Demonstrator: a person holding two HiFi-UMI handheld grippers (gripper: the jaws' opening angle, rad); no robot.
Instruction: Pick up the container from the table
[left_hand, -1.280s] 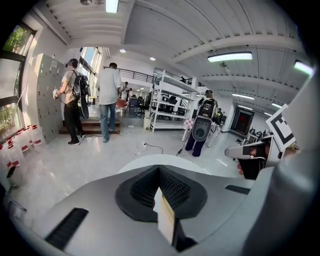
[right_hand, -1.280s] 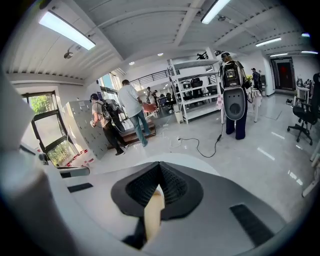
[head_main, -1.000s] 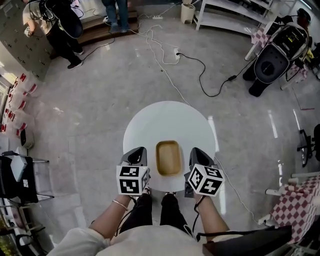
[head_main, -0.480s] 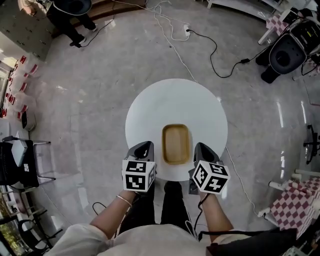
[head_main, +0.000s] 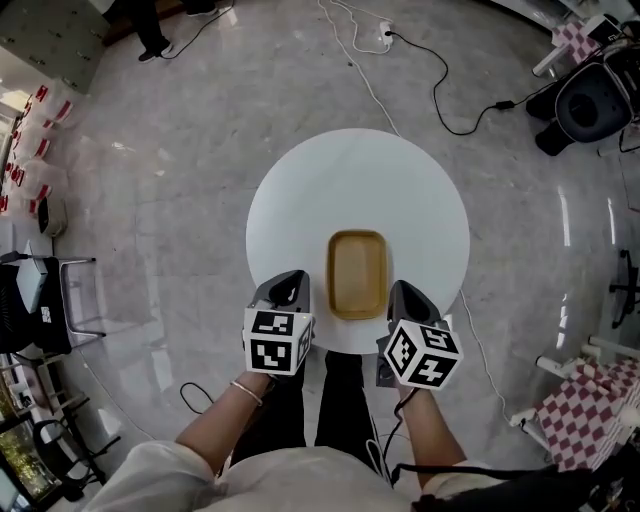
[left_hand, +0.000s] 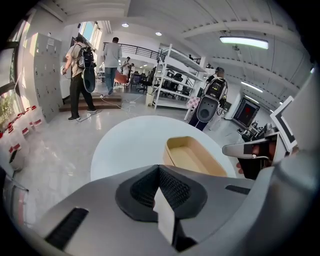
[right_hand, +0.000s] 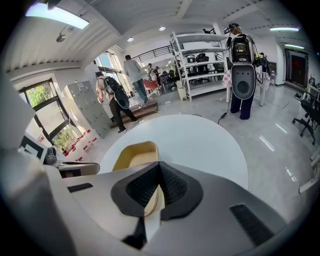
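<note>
While flanking the tan container, set empty toward the near edge of the white tabletop; left gripper just beside its left wall, jaws pressed together on nothing; right gripper just beside its right wall, likewise closed and empty; placed either side probably for a two-sided lift; not yet touching the container, as far as visible; tabletop contact unclear from above.

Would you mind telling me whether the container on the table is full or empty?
Empty: the container sits upright and its bare tan floor shows in the head view.
</note>
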